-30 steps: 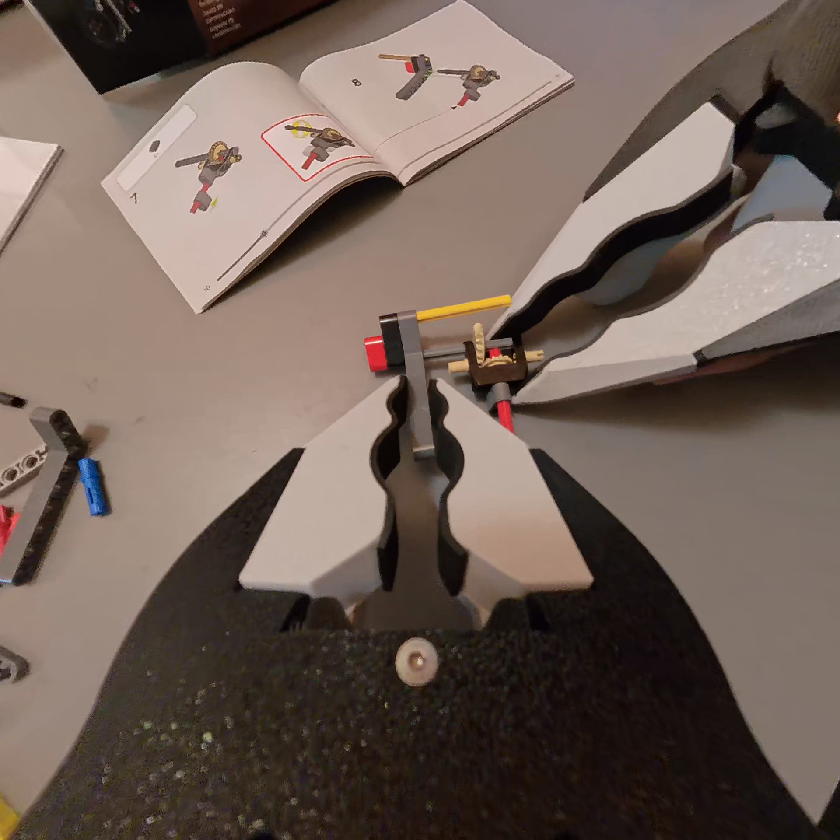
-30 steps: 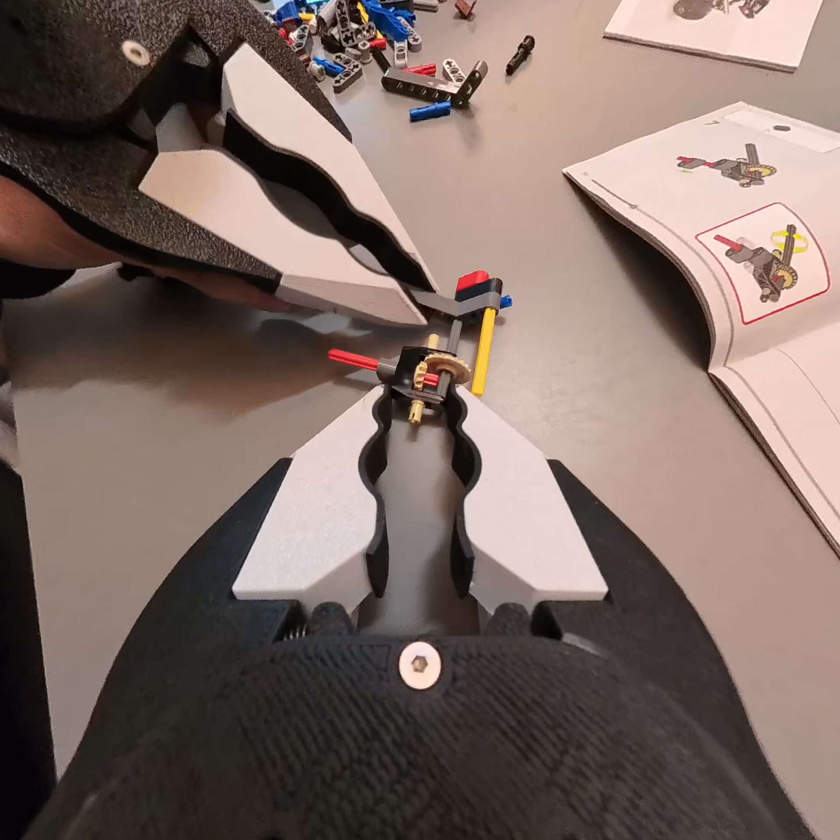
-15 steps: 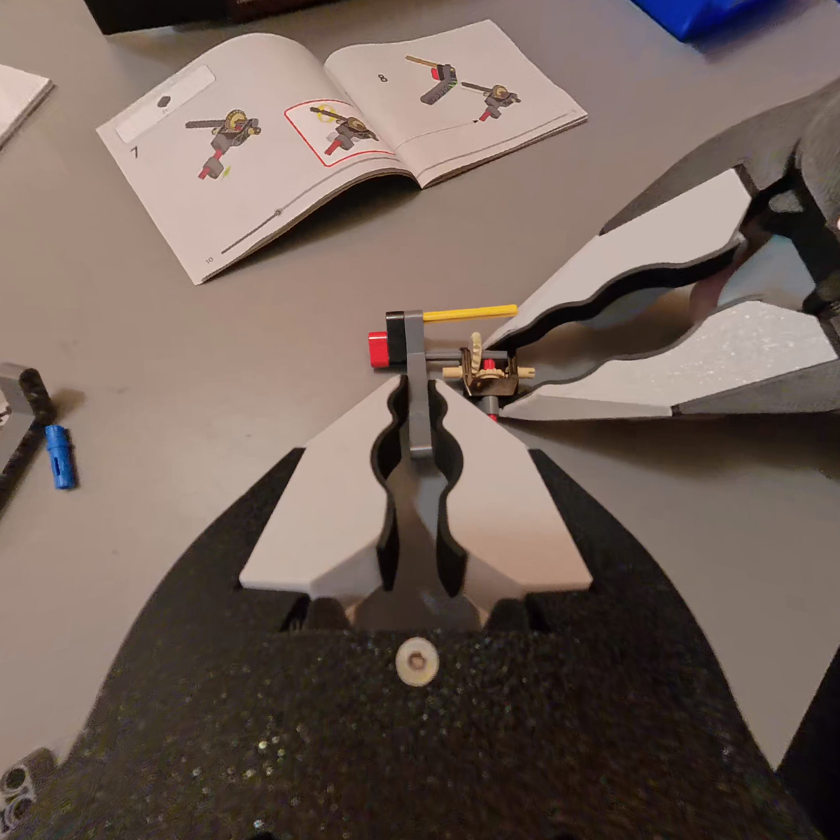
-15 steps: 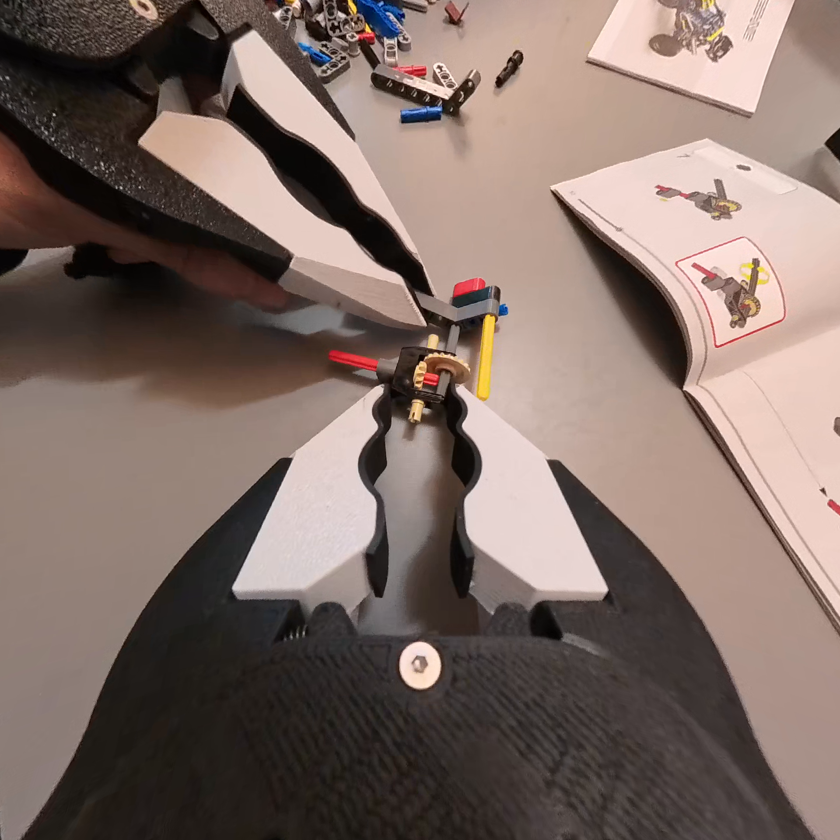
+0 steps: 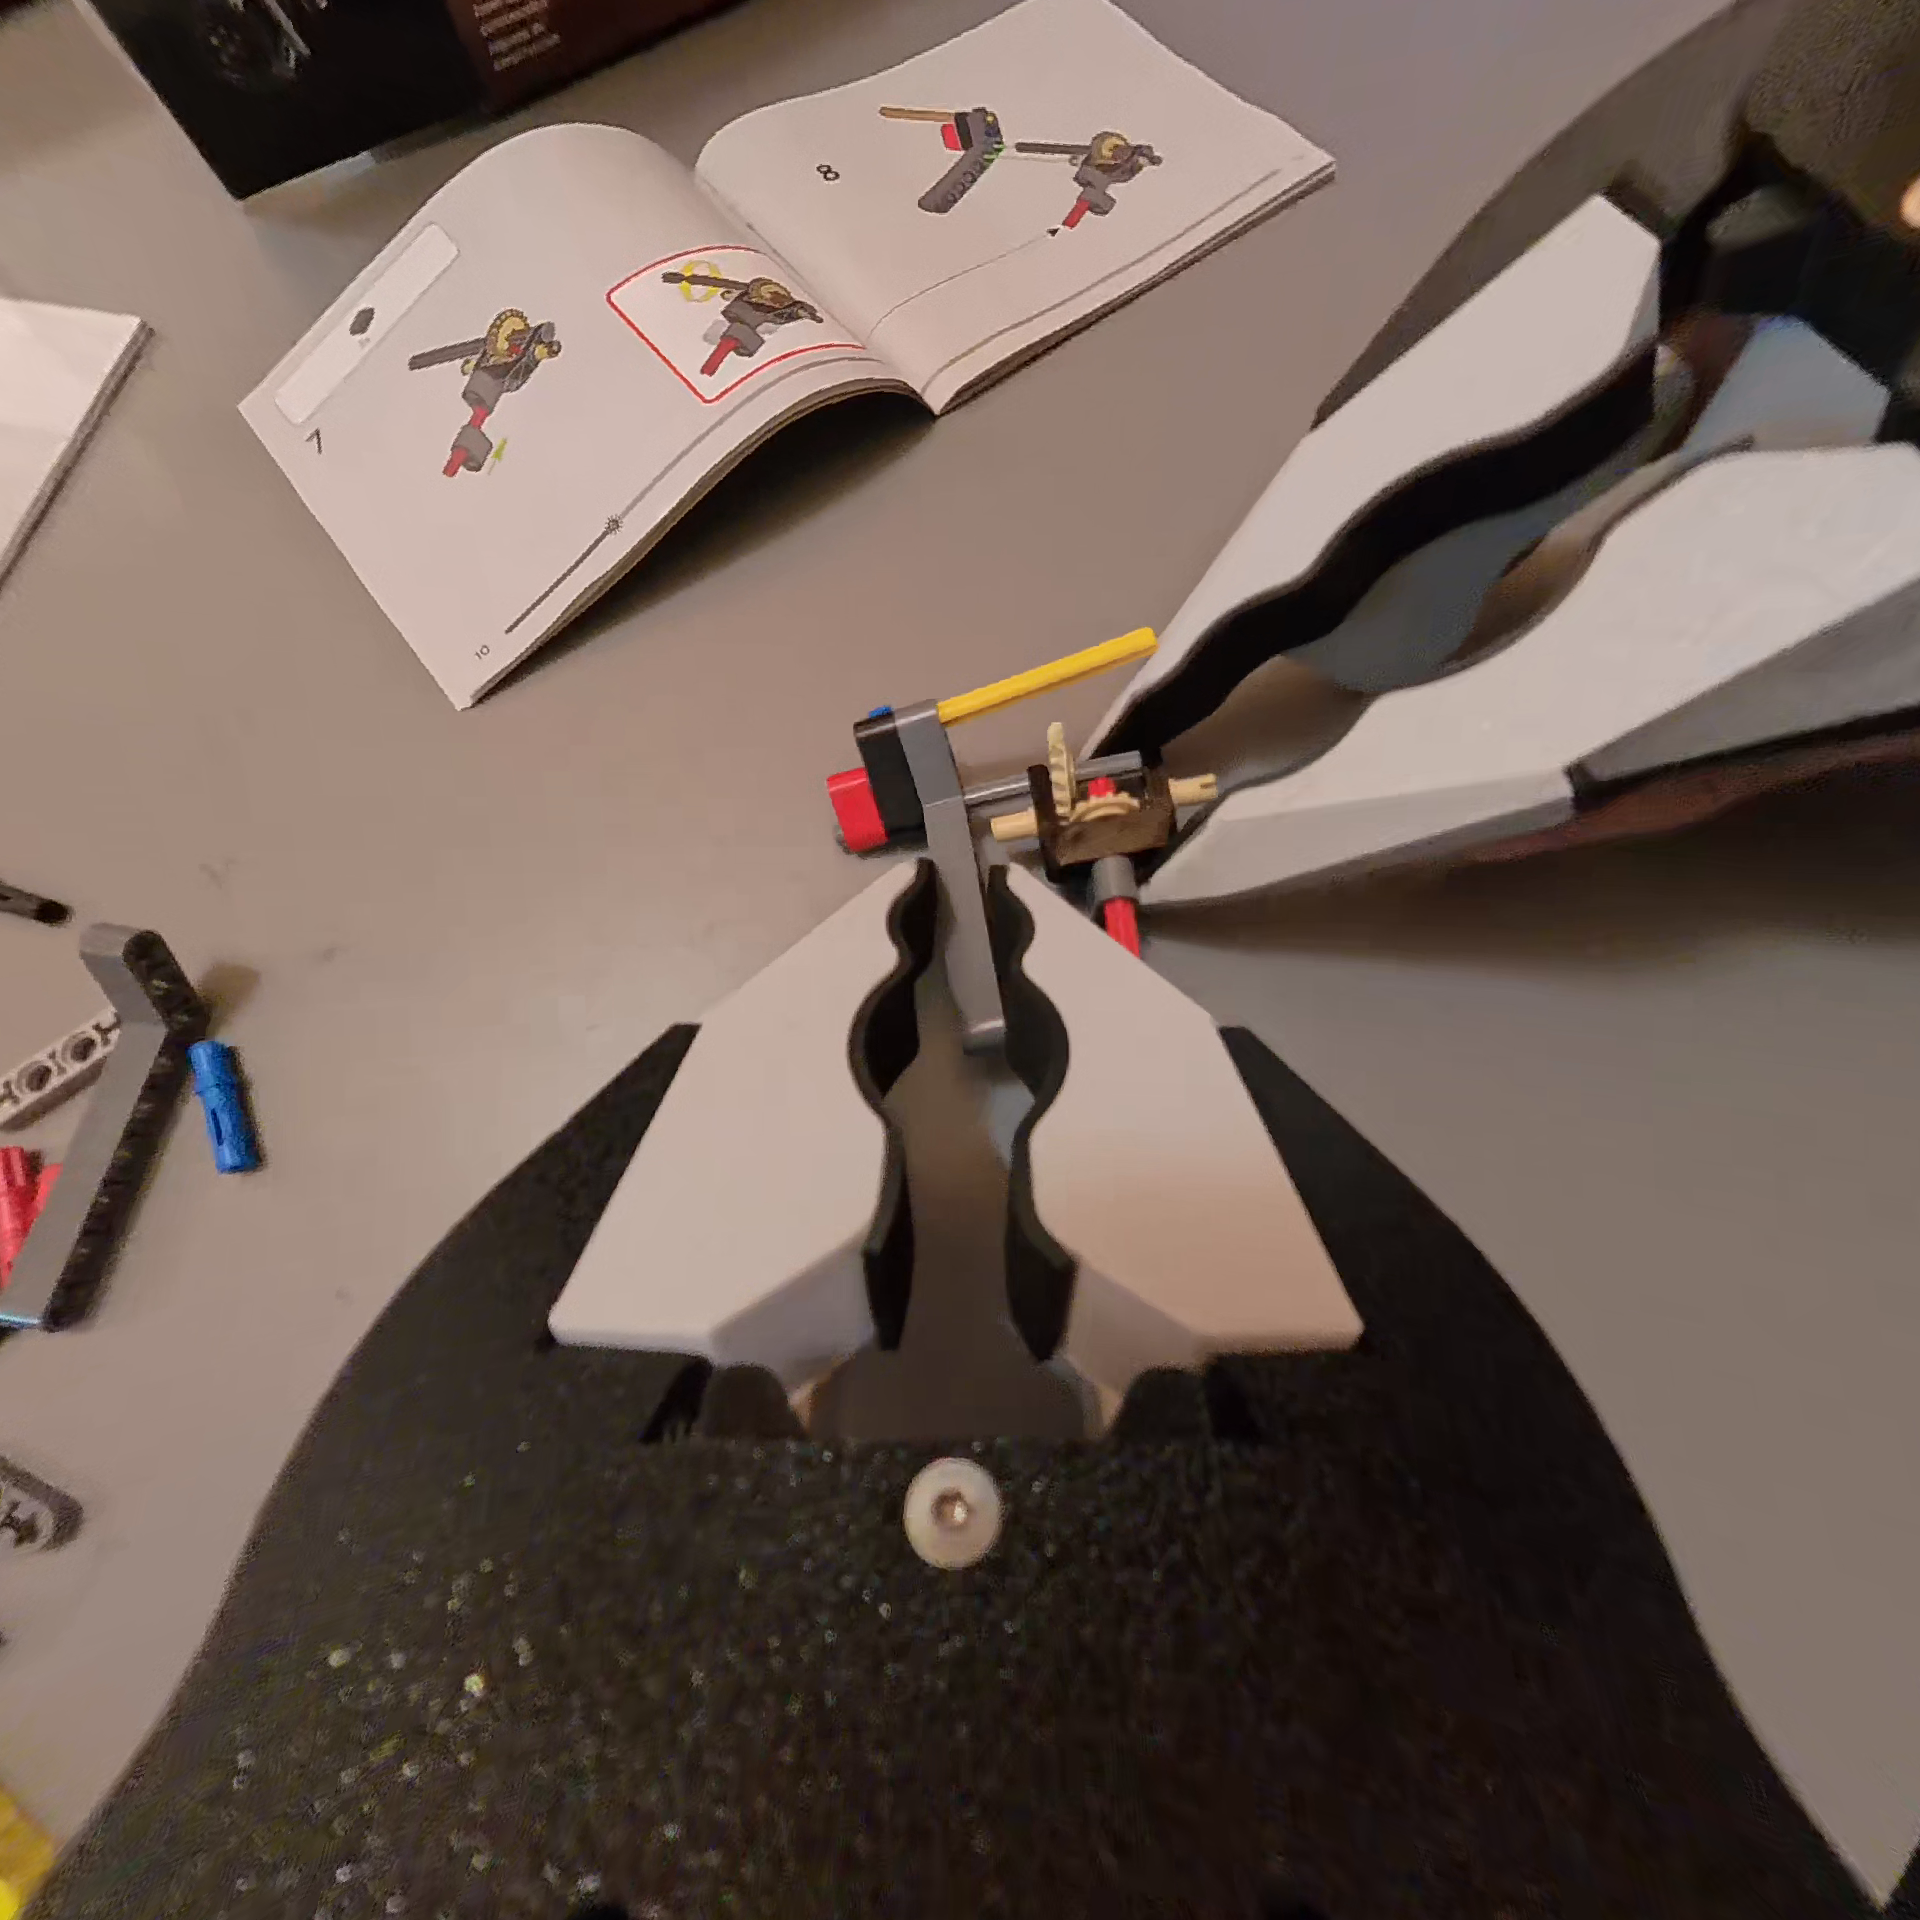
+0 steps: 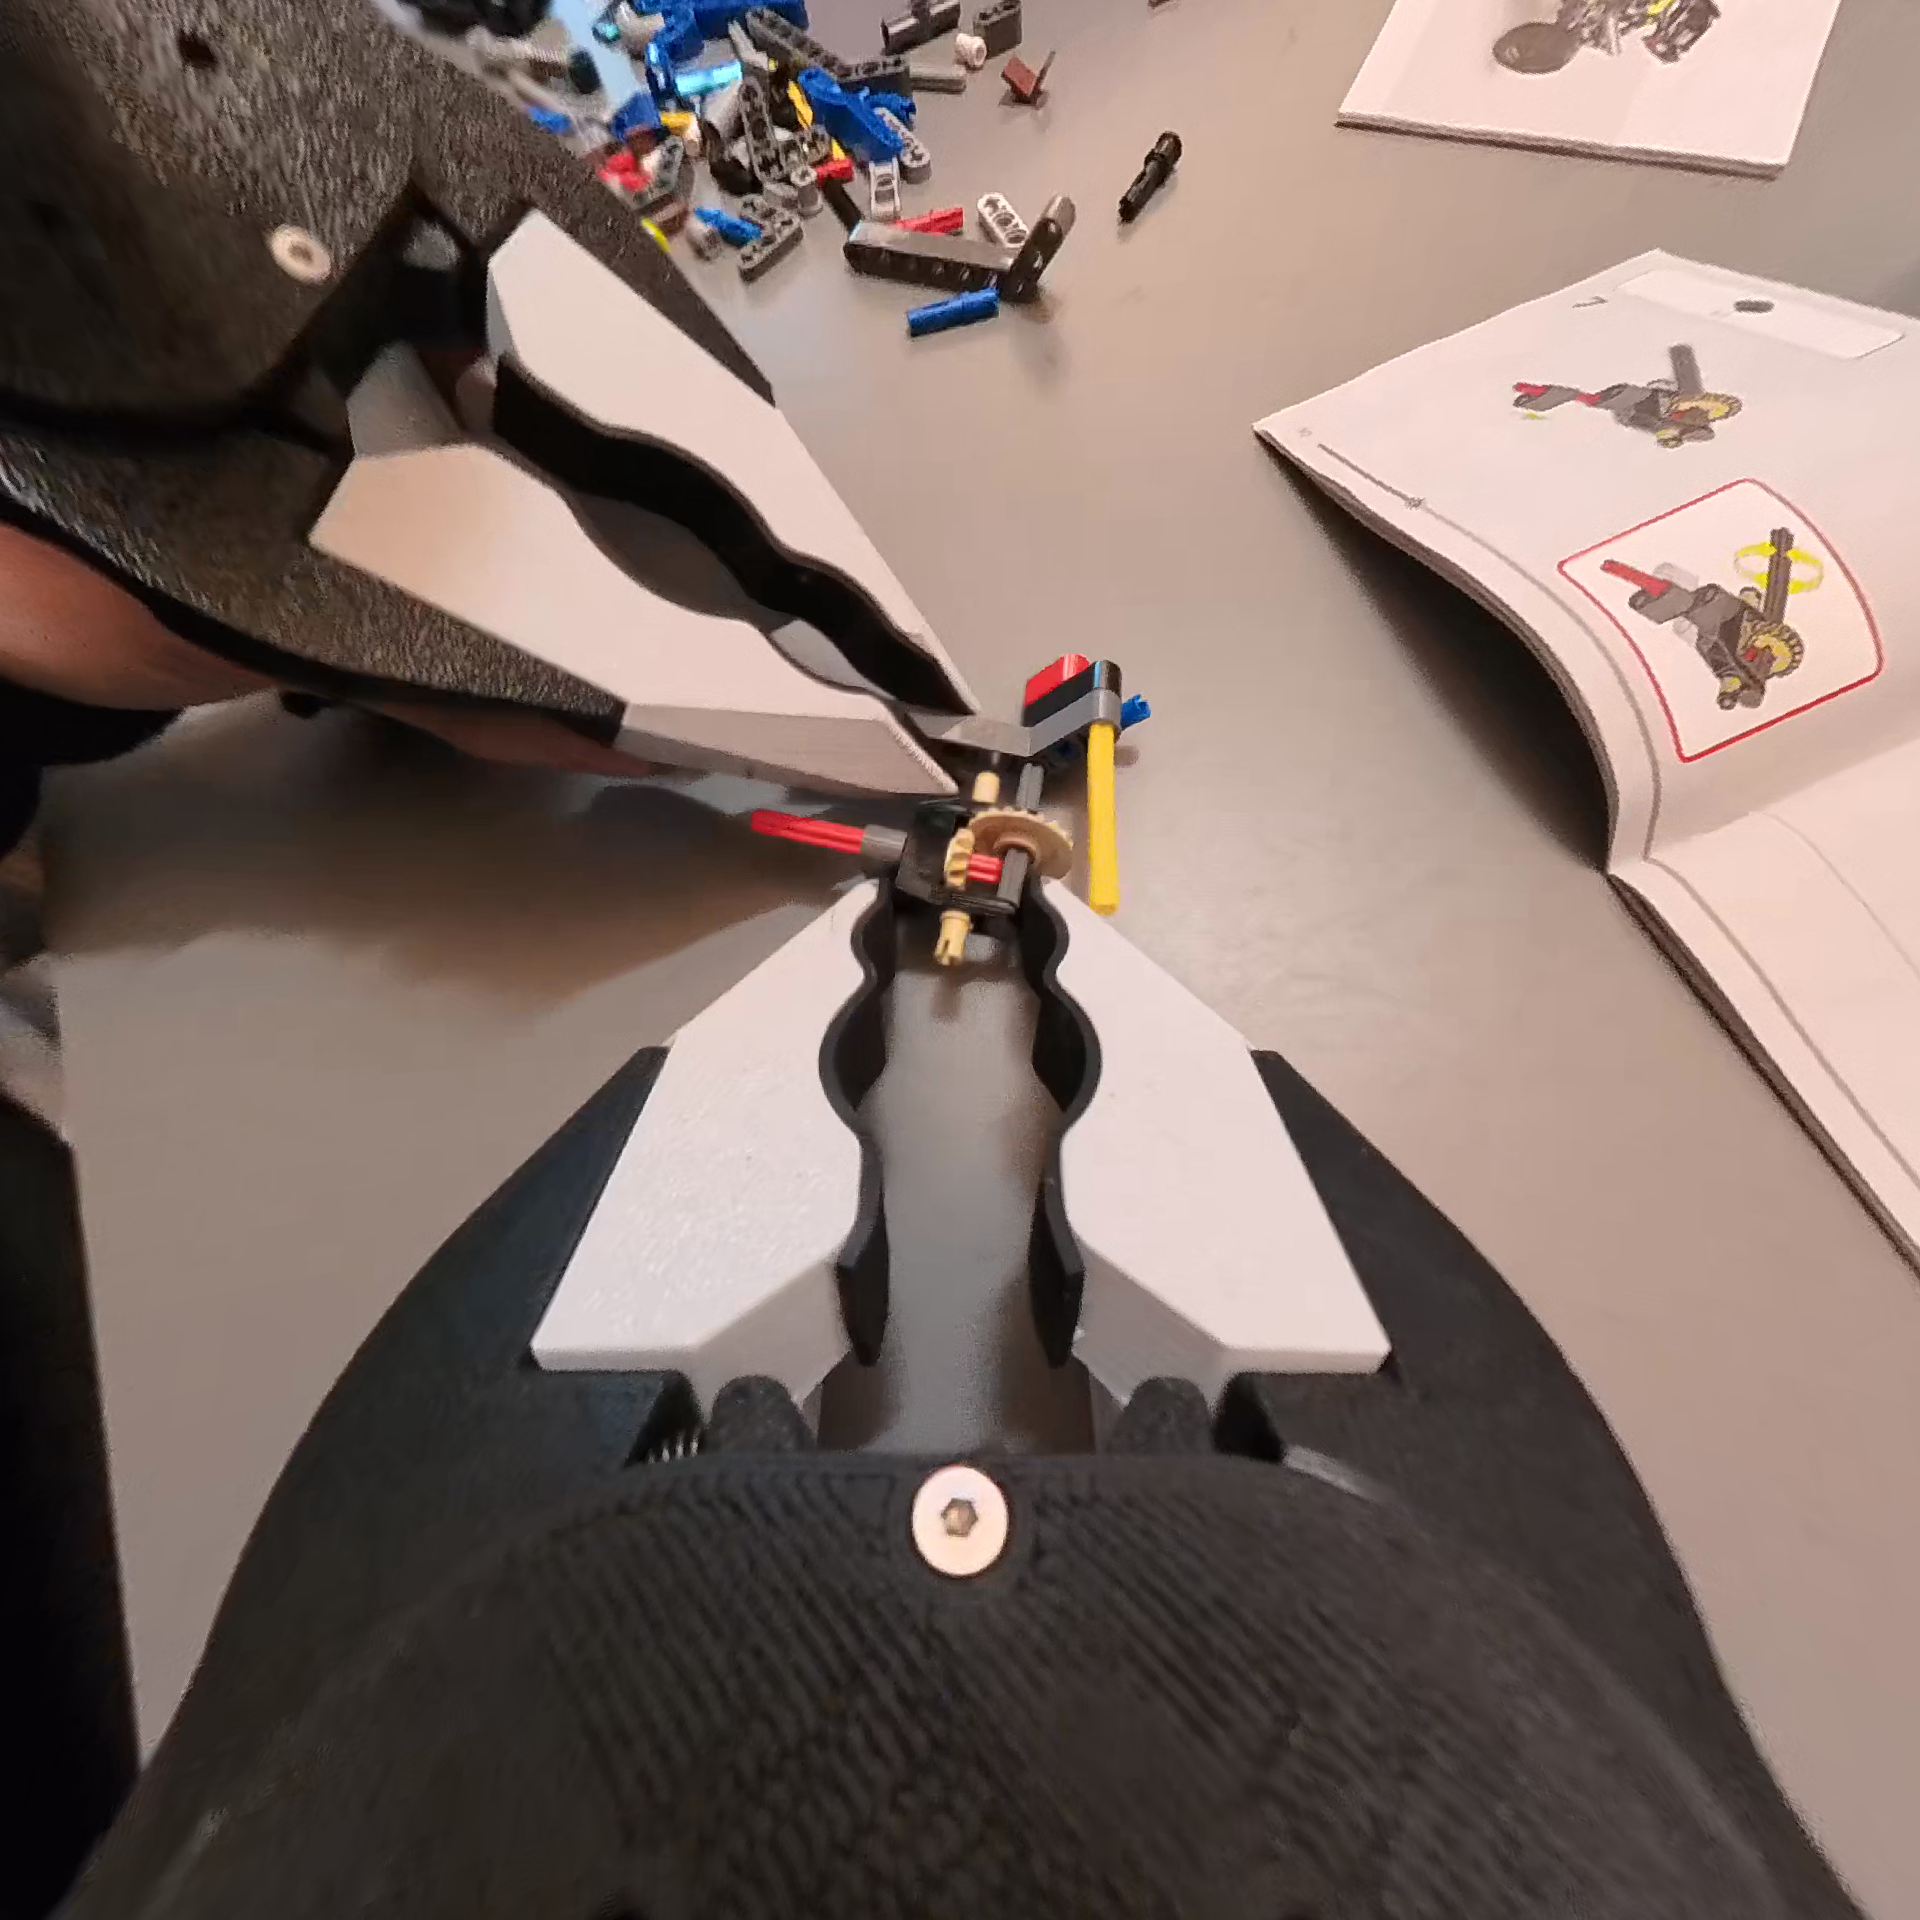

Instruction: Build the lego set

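Grey plastic, an angled beam [image 5: 951, 862] is pinched by the left hand-held gripper [image 5: 961, 883], just below the open booklet [image 5: 644, 343] on the desk [image 5: 520, 831]. Right view: the right hand-held gripper [image 6: 956, 904] clamps the ridged tan gear block [image 6: 966, 857]. Joining looks underway; beyond it, a loose pile of parts [image 6: 790, 114] remains.

I count two grippers [image 5: 961, 904] [image 6: 961, 904], two booklets [image 6: 1662, 623] [image 6: 1579, 83], one small lego assembly [image 6: 997, 831], one loose-parts pile [image 6: 769, 125].
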Tool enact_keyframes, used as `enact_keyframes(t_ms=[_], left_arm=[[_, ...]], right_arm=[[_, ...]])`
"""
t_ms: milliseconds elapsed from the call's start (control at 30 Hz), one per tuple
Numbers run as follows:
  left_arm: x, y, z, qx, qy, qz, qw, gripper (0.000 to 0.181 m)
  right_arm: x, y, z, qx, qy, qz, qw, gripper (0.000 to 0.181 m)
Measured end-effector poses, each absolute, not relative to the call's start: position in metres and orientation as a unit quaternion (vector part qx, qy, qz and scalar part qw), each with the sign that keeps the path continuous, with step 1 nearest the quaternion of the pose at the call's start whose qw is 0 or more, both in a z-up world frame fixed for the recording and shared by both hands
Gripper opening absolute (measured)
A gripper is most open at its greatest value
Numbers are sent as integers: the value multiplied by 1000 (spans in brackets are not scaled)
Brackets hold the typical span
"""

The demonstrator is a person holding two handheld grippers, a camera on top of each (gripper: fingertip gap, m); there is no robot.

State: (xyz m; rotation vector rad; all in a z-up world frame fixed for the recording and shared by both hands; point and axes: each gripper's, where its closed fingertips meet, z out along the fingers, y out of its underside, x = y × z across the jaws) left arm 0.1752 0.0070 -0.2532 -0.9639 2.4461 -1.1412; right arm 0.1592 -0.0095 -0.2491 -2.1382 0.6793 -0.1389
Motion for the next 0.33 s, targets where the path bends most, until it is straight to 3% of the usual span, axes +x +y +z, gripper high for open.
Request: enact_keyframes(t_ms=[33,200,333], left_arm=[[175,7,-253,-327,848,-392,143,8],[176,8,-256,-313,858,-374,160,9],[168,7,-258,-315,859,-387,113,12]], right_arm=[[159,-10,-248,-855,277,-47,437,22],[160,-9,-254,-864,275,-55,418,22],[157,-9,-253,-867,261,-62,420,22]])
